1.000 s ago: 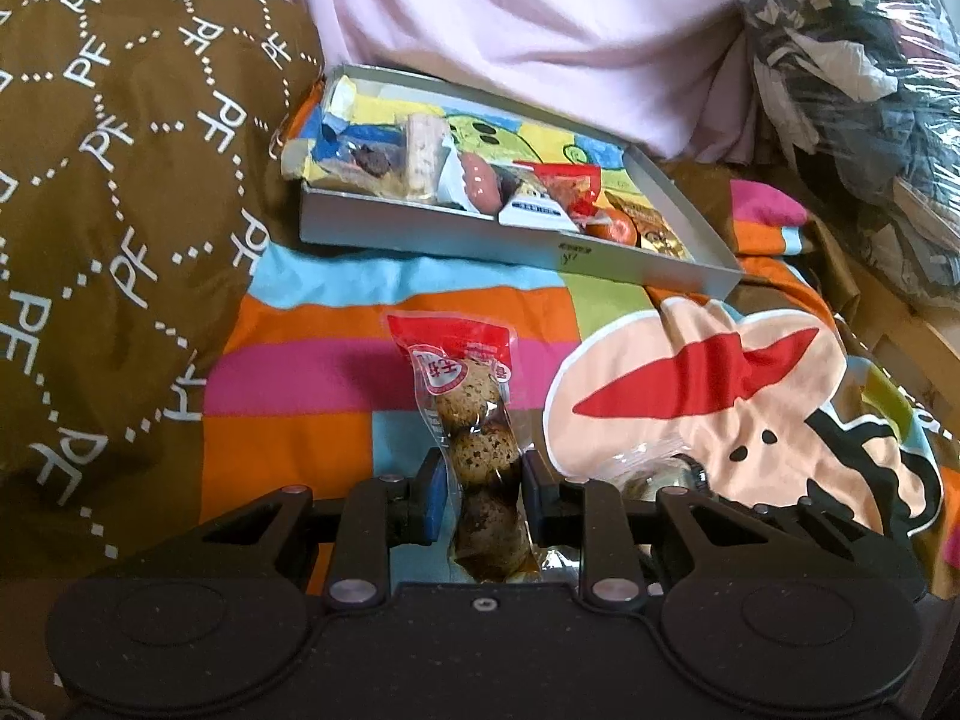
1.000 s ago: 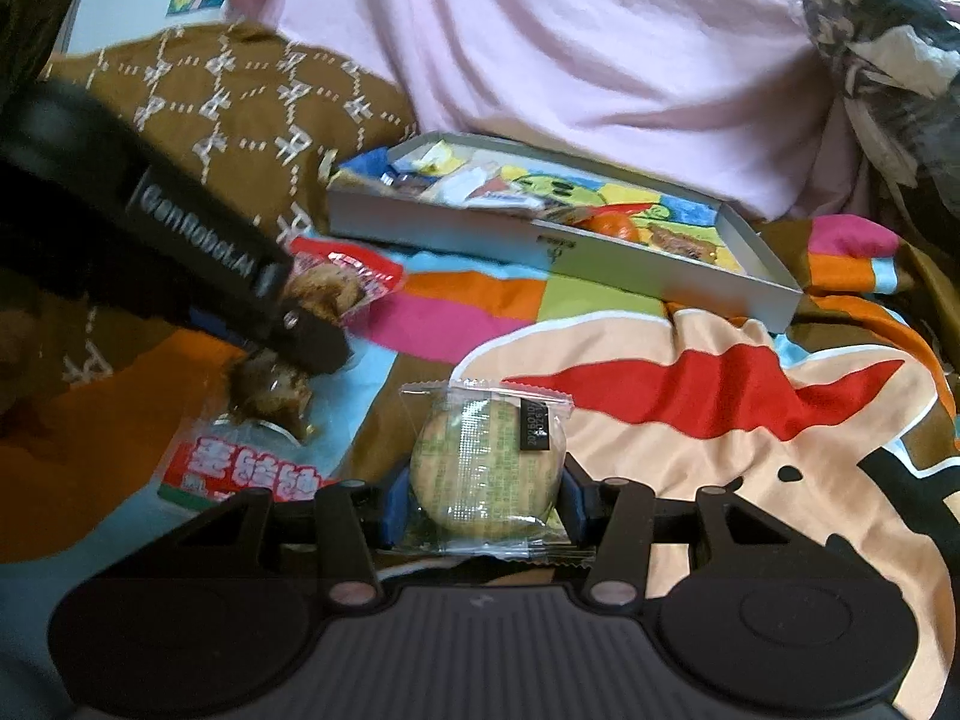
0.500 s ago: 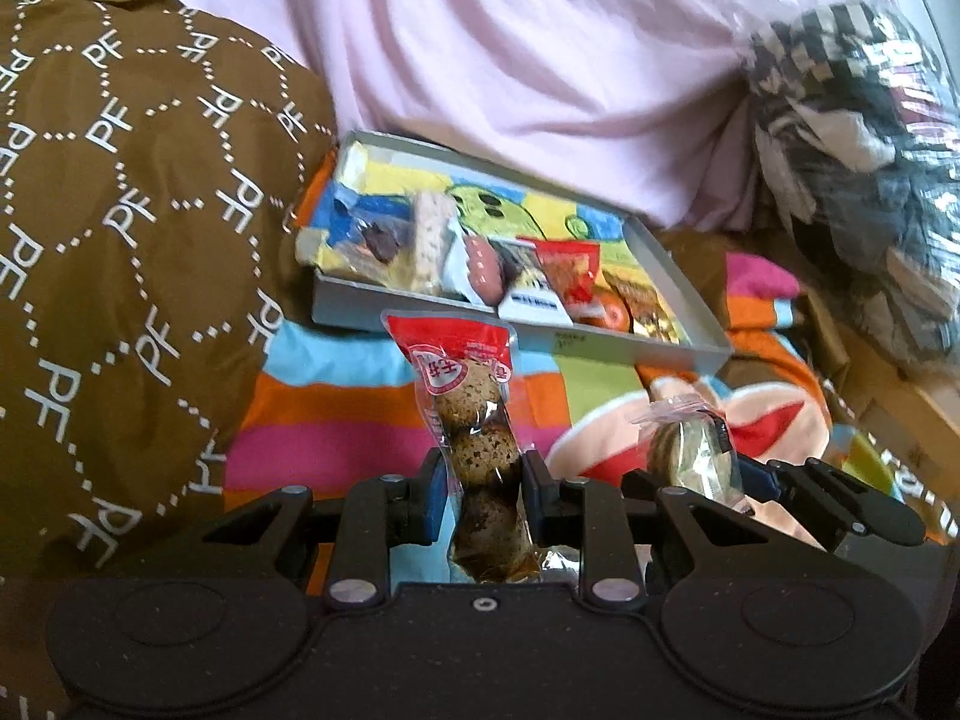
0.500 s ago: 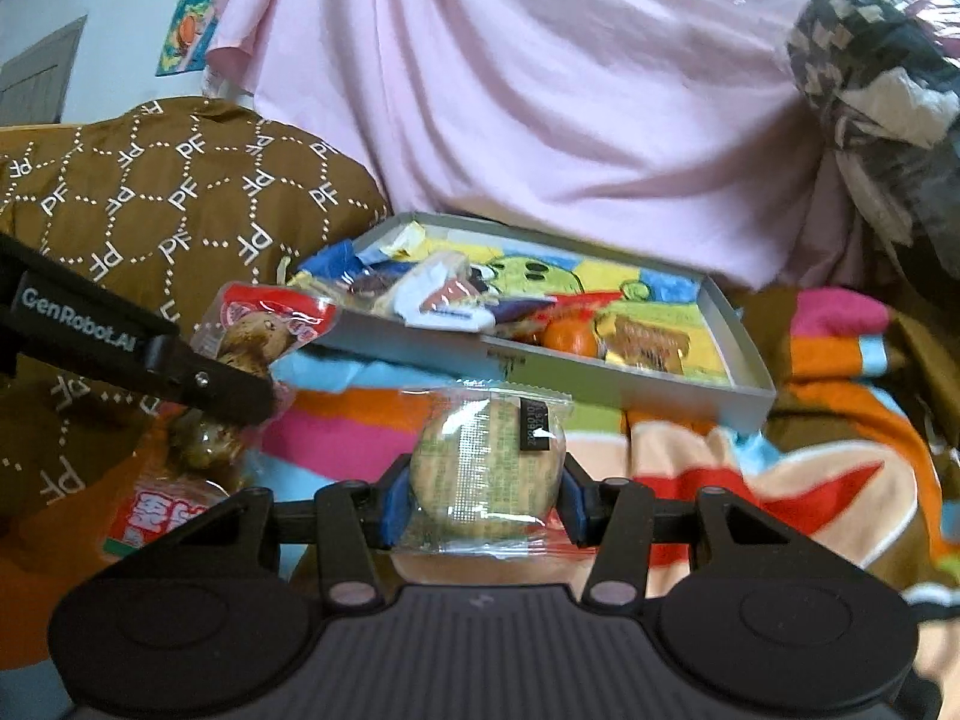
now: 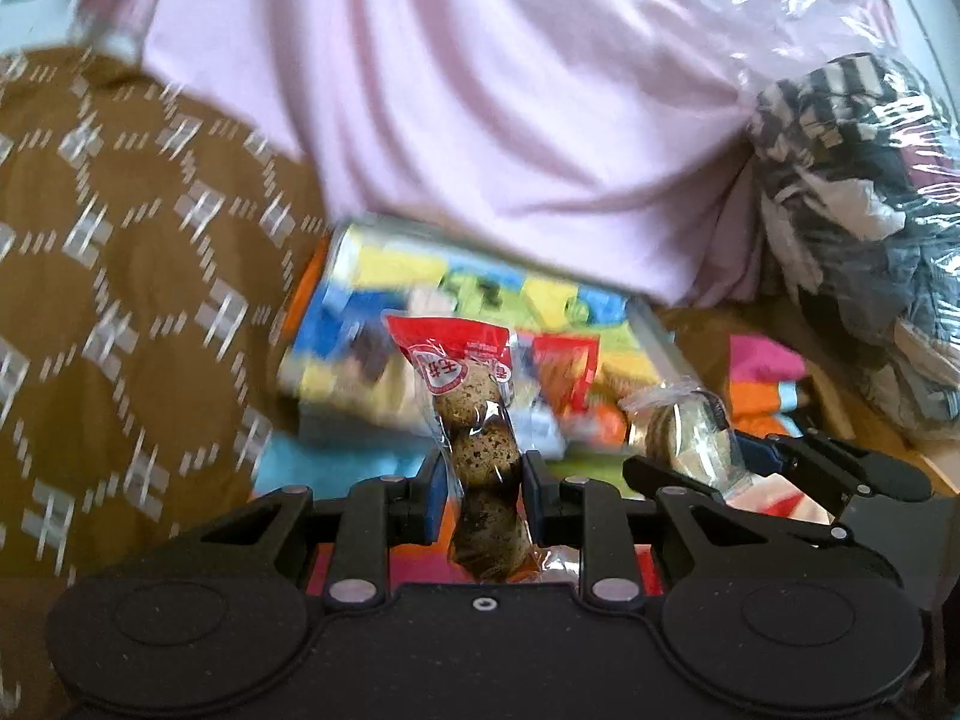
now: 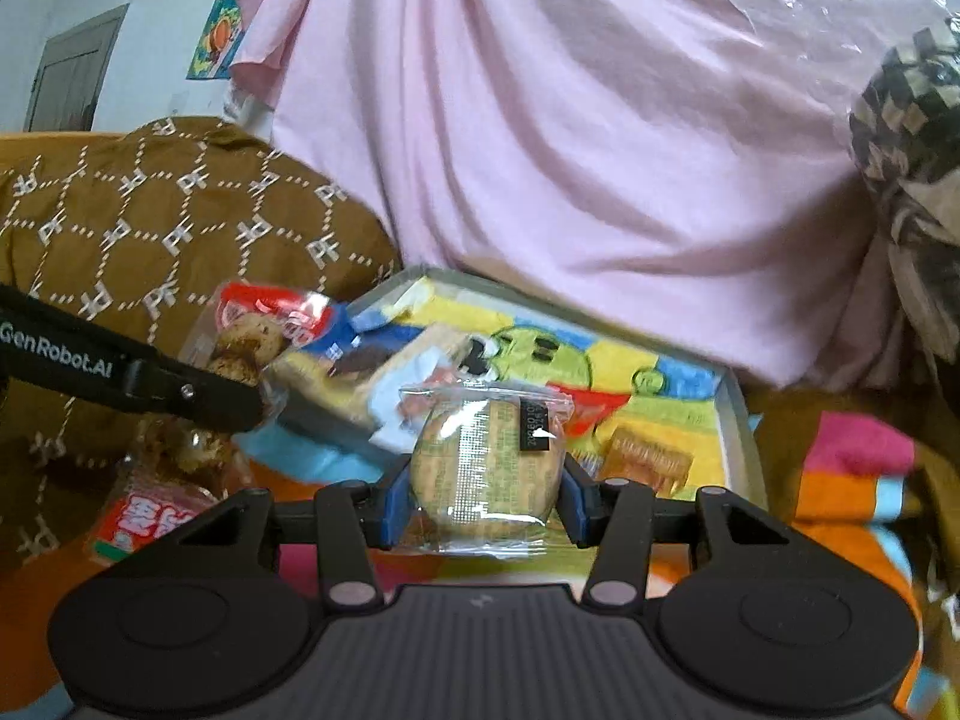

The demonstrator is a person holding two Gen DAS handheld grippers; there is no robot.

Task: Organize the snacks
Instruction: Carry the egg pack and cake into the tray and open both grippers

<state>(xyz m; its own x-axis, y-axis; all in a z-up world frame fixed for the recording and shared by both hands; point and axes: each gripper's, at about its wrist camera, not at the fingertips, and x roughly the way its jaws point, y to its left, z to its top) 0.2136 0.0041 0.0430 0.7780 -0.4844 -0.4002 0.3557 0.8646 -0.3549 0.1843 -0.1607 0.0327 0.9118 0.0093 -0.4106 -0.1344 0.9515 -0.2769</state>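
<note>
Clear plastic wrapping with a red top encloses a packet of three speckled quail eggs [image 5: 478, 444], which stands upright, pinched at its lower part between the blue-padded fingers of the left gripper [image 5: 478, 483]. The right gripper [image 6: 487, 489] is closed on a round pale biscuit in a clear wrapper [image 6: 487, 471], pressing it from both sides. Both snacks are lifted clear of the striped, brightly coloured bedspread [image 6: 852, 498] and sit in front of a shallow grey box with a colourful cartoon lining [image 6: 735, 414]. Several other wrapped snacks lie inside that box, mostly at its left end; they are blurred in the left wrist view. A brown quilted cover with a white letter pattern [image 6: 162, 222] lies to the left, and pink draped fabric [image 6: 570, 150] rises behind the box.
</note>
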